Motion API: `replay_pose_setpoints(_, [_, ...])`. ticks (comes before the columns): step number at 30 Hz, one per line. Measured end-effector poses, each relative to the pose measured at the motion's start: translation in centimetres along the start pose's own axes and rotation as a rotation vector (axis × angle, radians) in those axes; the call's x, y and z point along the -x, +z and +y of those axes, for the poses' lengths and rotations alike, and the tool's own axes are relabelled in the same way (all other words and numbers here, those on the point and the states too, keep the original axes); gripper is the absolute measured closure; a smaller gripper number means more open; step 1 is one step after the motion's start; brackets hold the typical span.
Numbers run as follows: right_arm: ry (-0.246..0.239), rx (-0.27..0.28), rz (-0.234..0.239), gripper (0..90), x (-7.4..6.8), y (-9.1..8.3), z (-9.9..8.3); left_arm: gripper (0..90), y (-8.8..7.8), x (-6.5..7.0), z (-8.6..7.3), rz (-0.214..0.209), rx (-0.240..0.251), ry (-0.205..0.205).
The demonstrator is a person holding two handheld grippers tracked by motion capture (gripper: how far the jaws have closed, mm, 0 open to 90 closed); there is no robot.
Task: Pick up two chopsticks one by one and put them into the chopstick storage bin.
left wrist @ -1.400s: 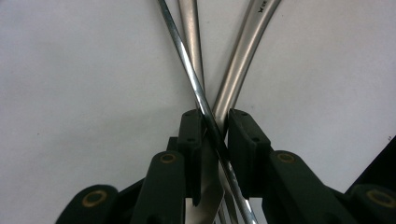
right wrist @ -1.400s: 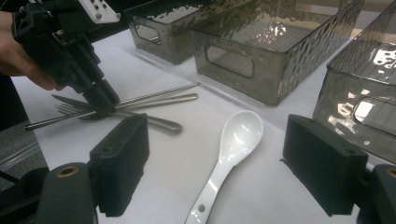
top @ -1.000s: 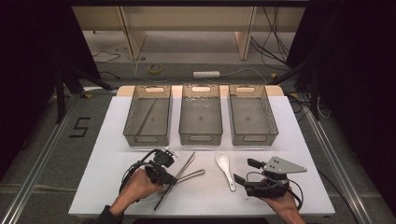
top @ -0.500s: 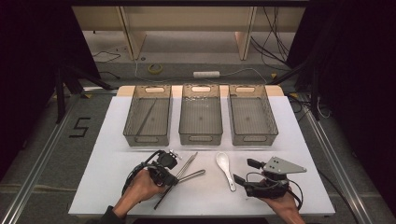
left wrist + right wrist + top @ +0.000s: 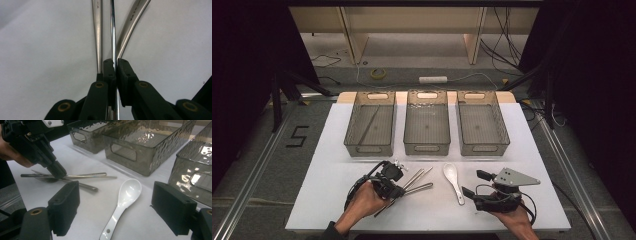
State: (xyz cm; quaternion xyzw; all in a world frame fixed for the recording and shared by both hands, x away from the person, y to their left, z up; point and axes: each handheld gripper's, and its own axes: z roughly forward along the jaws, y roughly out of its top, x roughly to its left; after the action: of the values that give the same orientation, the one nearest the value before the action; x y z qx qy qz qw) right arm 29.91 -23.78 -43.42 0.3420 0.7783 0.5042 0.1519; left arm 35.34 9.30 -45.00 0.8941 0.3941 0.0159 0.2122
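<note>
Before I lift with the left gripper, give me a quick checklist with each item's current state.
1. Left gripper fingers closed on one thin metal rod: ok; they have just been closing.
2. Only the rod is pinched, the two flat handles beside it lie outside the fingers: ok.
3. Rod free of those handles farther along: cannot tell.
4. Right gripper open and apart from the pile: ok.
5. White spoon out of the lift path: ok.
6. Left tray has room: ok.

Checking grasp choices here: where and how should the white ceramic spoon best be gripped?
Probably mid-handle on the white ceramic spoon, from above, jaws across its narrow width: it lies flat and alone on the table, handle toward the open right gripper, and the bowl is wider.
</note>
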Motion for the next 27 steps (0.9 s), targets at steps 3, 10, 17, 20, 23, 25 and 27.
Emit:
replay_pose_setpoints(3, [0.001,0.000,0.001,23.8,0.0,0.0,0.0,85.0,-0.5,-0.2,0.0,0.003,0.023,0.000])
replay_pose_setpoints(10, [0.001,0.001,0.000,23.8,0.0,0.0,0.0,85.0,-2.0,-0.8,0.2,-0.004,0.096,-0.007])
replay_pose_setpoints(17, [0.003,0.002,0.000,23.8,0.0,0.0,0.0,85.0,-3.7,-1.5,0.2,-0.017,0.153,-0.017])
replay_pose_setpoints(20, [0.001,0.001,0.000,23.8,0.0,0.0,0.0,85.0,-4.2,-1.6,0.3,-0.018,0.161,-0.008])
replay_pose_setpoints(23, [0.003,0.003,-0.002,23.8,0.1,0.0,0.0,85.0,-5.7,-1.8,0.4,0.005,0.195,0.000])
replay_pose_setpoints(25, [0.003,0.004,-0.001,23.8,0.0,0.0,0.0,85.0,-6.5,-2.1,0.5,0.012,0.219,-0.009])
replay_pose_setpoints(27, [0.001,0.003,0.000,23.8,0.0,0.0,0.0,85.0,-7.0,-2.6,0.7,0.022,0.241,-0.023])
